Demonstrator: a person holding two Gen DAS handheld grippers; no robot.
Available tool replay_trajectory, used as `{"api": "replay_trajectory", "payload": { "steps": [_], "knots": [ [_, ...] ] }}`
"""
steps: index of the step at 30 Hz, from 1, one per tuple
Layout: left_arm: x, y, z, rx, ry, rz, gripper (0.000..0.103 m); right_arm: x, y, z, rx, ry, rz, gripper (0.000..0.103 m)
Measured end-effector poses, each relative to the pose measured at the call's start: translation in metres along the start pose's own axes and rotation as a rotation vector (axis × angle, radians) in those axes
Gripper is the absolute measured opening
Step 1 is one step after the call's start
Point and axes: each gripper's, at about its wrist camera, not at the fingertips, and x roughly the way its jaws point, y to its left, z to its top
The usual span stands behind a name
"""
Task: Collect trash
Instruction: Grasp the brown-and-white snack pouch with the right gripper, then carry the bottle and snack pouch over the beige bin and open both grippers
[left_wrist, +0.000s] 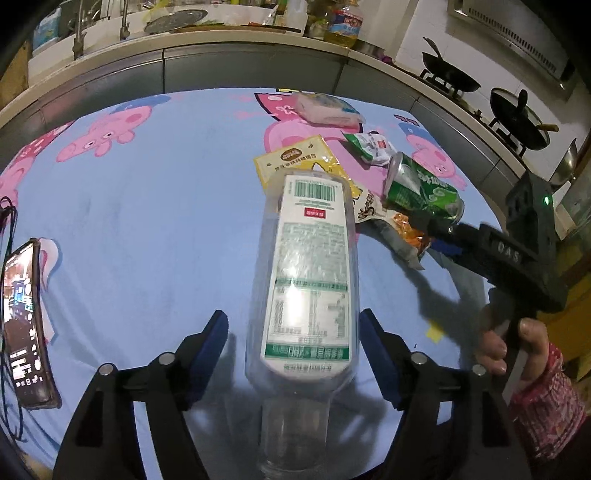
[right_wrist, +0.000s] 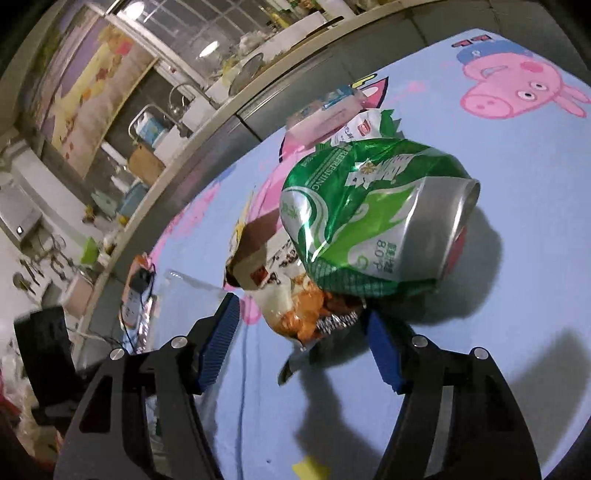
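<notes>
Fingers (left_wrist: 221, 350) on my left gripper (left_wrist: 293, 354) stand spread, blue pads clear of the clear plastic bottle (left_wrist: 310, 280) lying between them, so nothing is clamped there. That bottle points neck toward me, base toward twelve o'clock, white label with a barcode facing up, resting on the blue cartoon-pig cloth (left_wrist: 147, 221) that covers the surface.

Over on my right gripper (right_wrist: 304, 341), fingers (right_wrist: 218, 339) are released too, pads apart, with the torn edge of an orange-and-white snack wrapper (right_wrist: 295, 314) sitting just ahead of the gap, not pinched.

Right above that wrapper, at twelve o'clock, a crushed green can (right_wrist: 369, 218) lies tilted on top of the pile, silver end toward two o'clock. Beyond it, a green-and-white packet (right_wrist: 369, 127) and a pink pack (right_wrist: 325, 118).

From the left camera, the same heap sits at one o'clock from the bottle: a yellow pouch (left_wrist: 295, 158) touches the bottle's base. My hand (left_wrist: 517, 347), in a red patterned sleeve, grips the right tool's handle at three o'clock.

At nine o'clock, a phone (left_wrist: 26, 317) lies at the cloth's edge, screen lit.
</notes>
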Motion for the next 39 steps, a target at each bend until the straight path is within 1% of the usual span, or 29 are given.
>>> {"api": "replay_trajectory", "payload": {
  "steps": [2,3,4,5,6,8,11,14,17,20,24,27,31,34,39],
  "knots": [
    [0.002,-0.002,-0.002,0.004,0.005,0.008,0.073,0.006,0.002,-0.001,0.004,0.005,0.009,0.052],
    [0.004,-0.003,-0.003,0.009,0.007,0.015,0.073,0.007,0.003,-0.002,0.003,0.004,0.006,0.049],
    [0.006,-0.004,-0.004,0.014,0.007,0.02,0.071,0.011,0.005,-0.003,0.003,0.012,0.01,0.033],
    [0.007,-0.005,-0.004,0.017,0.005,0.02,0.067,0.017,0.005,-0.004,0.005,0.033,0.015,0.013],
    [0.008,-0.005,-0.005,0.019,0.005,0.013,0.063,0.021,0.005,-0.006,0.011,0.049,0.021,0.013],
    [0.008,-0.007,-0.006,0.029,-0.005,0.025,0.062,0.019,0.01,-0.009,0.011,0.048,0.026,0.011],
    [0.003,-0.006,-0.007,0.027,-0.01,0.034,0.06,0.005,0.025,-0.017,0.0,0.038,0.055,0.01],
    [-0.008,0.0,-0.005,-0.004,-0.016,-0.024,0.06,-0.019,0.045,-0.026,-0.073,0.005,0.03,0.01],
    [-0.021,0.001,-0.002,-0.012,-0.036,-0.059,0.06,-0.049,0.06,-0.037,-0.144,-0.045,0.01,0.01],
    [-0.029,-0.008,0.002,-0.003,-0.052,-0.105,0.06,-0.074,0.063,-0.046,-0.158,-0.082,0.016,0.01],
    [-0.033,-0.029,0.008,0.041,-0.06,-0.156,0.06,-0.096,0.058,-0.054,-0.157,-0.119,-0.017,0.01],
    [-0.029,-0.05,0.014,0.086,-0.05,-0.184,0.06,-0.114,0.046,-0.058,-0.129,-0.156,-0.047,0.01],
    [-0.02,-0.085,0.026,0.164,-0.032,-0.235,0.06,-0.145,0.014,-0.06,-0.053,-0.228,-0.102,0.01],
    [-0.006,-0.127,0.041,0.257,-0.009,-0.283,0.06,-0.168,-0.013,-0.059,0.006,-0.289,-0.147,0.01],
    [0.028,-0.198,0.069,0.373,0.06,-0.349,0.061,-0.204,-0.07,-0.058,0.125,-0.387,-0.222,0.01]
  ]
}}
